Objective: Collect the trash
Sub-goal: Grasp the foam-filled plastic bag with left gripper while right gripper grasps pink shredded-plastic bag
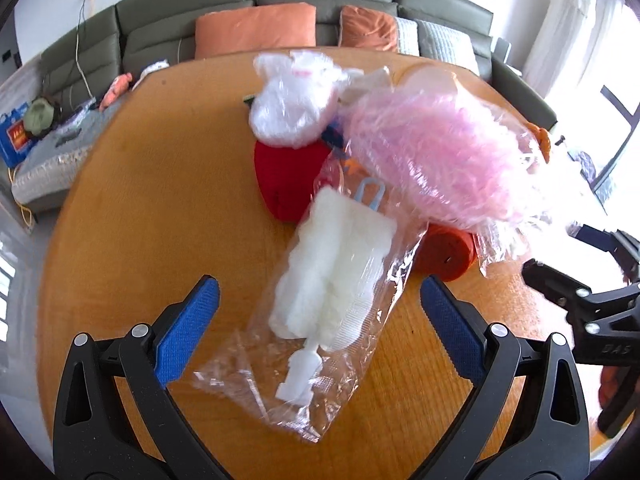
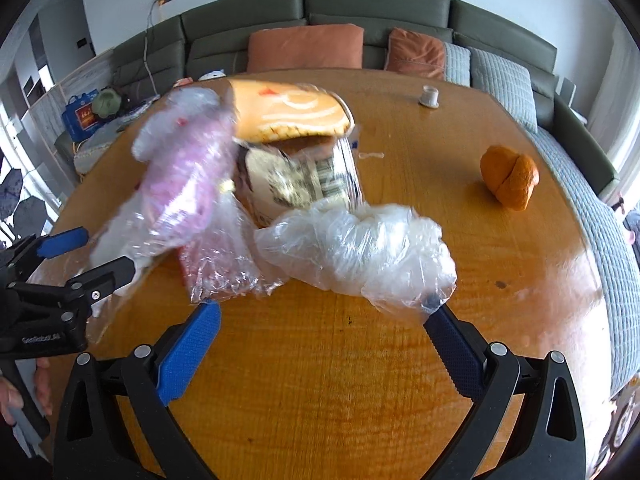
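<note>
A pile of trash lies on the round wooden table [image 1: 140, 200]. In the left wrist view a clear bag with a white fluffy duster [image 1: 336, 276] lies between the open jaws of my left gripper [image 1: 320, 300]. Behind it are a pink fluffy item in clear plastic [image 1: 436, 156], a crumpled white plastic bag [image 1: 296, 100] and red objects [image 1: 292, 172]. In the right wrist view my right gripper [image 2: 320, 312] is open; a crumpled clear bag [image 2: 360, 248] drapes over its right fingertip. An orange snack packet [image 2: 288, 112] and the pink item [image 2: 188, 184] lie beyond.
An orange bun-like object [image 2: 510, 176] and a small white cup [image 2: 429, 96] sit on the right part of the table. A green sofa with orange cushions [image 2: 304, 50] stands behind. The left gripper shows in the right wrist view [image 2: 84, 260].
</note>
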Demonstrator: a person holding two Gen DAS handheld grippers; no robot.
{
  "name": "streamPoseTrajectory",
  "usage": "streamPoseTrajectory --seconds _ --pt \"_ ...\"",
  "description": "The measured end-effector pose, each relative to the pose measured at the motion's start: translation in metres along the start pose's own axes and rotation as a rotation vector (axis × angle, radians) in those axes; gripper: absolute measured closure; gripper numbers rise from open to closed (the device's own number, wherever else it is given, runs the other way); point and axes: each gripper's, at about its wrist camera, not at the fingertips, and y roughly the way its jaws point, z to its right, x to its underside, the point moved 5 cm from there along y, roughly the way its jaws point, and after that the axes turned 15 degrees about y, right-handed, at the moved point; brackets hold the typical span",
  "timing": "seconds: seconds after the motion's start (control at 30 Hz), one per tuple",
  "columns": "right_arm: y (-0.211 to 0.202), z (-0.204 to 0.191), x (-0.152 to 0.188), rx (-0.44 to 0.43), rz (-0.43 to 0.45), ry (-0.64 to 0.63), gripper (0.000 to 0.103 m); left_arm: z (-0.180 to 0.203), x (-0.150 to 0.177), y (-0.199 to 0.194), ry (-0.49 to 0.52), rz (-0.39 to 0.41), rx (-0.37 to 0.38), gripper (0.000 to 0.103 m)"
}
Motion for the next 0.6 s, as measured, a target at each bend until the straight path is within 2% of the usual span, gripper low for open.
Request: streamPoseTrajectory --seconds 0.1,0.27,0.37,0.4,0.47,0.53,0.57,0.6 --pt "-0.019 -0.007 -0.008 -0.016 0.011 -0.026 0.003 -0.001 -0.005 -0.006 0.036 -0.005 -0.019 0.006" --pt "-0.045 -0.019 -0.026 -0.062 0.034 -0.050 0.003 -0.003 -0.011 0.008 0.088 -0.048 -0.005 0.006" --pt "-0.045 -0.031 -0.036 -0.086 0.025 -0.073 0.009 -0.006 -0.011 0.028 0.095 -0.107 0.017 0.007" --pt "-0.043 -0.038 -0.040 -0.087 0.022 -0.080 0.010 -0.007 -0.008 0.031 0.089 -0.116 0.028 0.012" --pt "-0.037 -0.050 -0.043 -0.103 0.010 -0.093 0.012 -0.010 -0.004 0.035 0.066 -0.128 0.060 0.013" --pt "-0.034 -0.061 -0.046 -0.117 0.012 -0.103 0.012 -0.012 -0.001 0.034 0.056 -0.119 0.075 0.020" --pt "-0.035 -0.066 -0.047 -0.127 0.017 -0.106 0.012 -0.011 0.000 0.033 0.058 -0.116 0.087 0.031" --pt "-0.034 -0.070 -0.048 -0.138 0.014 -0.110 0.012 -0.010 0.001 0.031 0.059 -0.108 0.108 0.048"
